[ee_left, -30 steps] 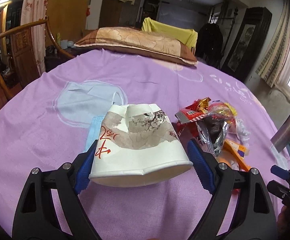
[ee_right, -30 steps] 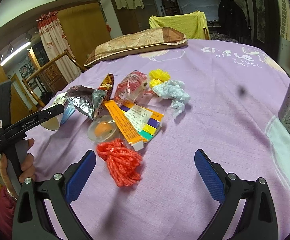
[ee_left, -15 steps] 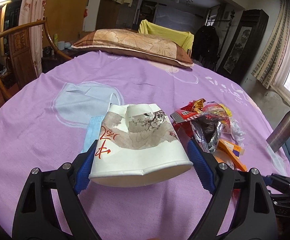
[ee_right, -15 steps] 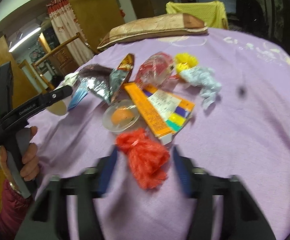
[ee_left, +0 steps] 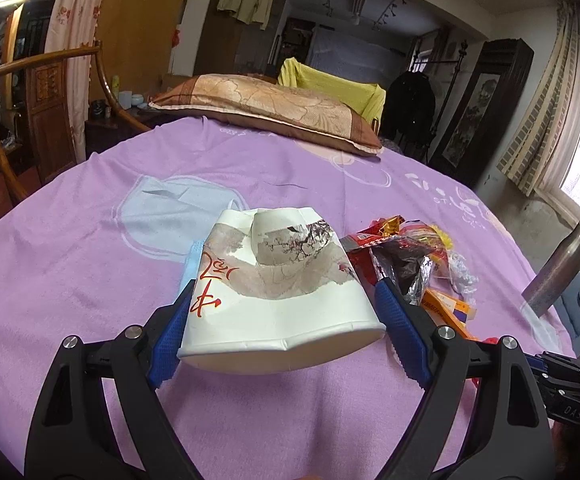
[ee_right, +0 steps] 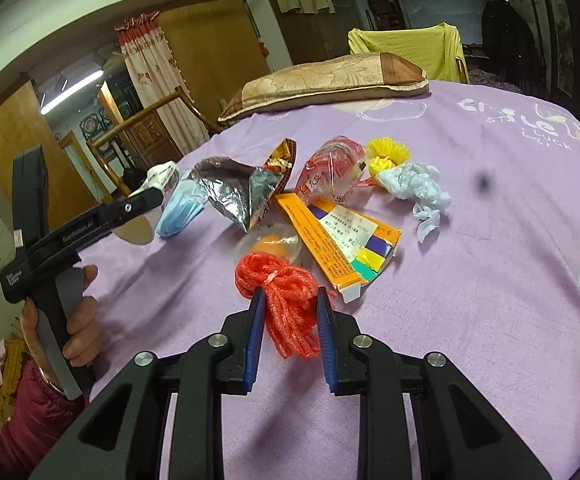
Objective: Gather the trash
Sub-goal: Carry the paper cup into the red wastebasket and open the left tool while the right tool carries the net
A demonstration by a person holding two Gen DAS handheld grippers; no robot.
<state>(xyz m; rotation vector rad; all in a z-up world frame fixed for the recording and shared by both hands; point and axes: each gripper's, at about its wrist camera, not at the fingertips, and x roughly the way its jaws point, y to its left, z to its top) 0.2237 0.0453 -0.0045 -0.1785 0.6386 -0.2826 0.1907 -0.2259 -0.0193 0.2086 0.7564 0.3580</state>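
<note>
A cluttered room with a curtain, wooden furniture and a yellow-draped chair was seen behind a surface covered by a purple cloth [ee_left: 90,248], on whose far edge a brown pillow [ee_left: 266,104] was laid. The left gripper [ee_left: 282,312] was held wide around a crumpled paper cup [ee_left: 278,304] lying on its side, mouth toward the camera; the cup was clasped at its rim between the blue pads, which were pressed to both of its sides. A blue mask [ee_left: 190,268] was partly hidden just behind the cup, by the left finger. The right gripper [ee_right: 290,312] was clenched on a red net [ee_right: 286,296], whose bunched strands were squeezed between the nearly closed pads while its looped end bulged out just ahead of the fingertips. Directly beyond the net a clear lid [ee_right: 268,244] with something orange inside was seen, and just to the right of it an orange box [ee_right: 338,240] was laid flat. Farther ahead a foil wrapper [ee_right: 238,192], a red bag [ee_right: 334,172], a yellow tuft [ee_right: 388,152] and a pale blue wad [ee_right: 418,188] were scattered close together. At the far left of the right wrist view, the left gripper's handle was gripped by a hand [ee_right: 78,320] in a dark red sleeve. A metal bottle [ee_left: 562,268] was stood well off to the right of the left gripper.
</note>
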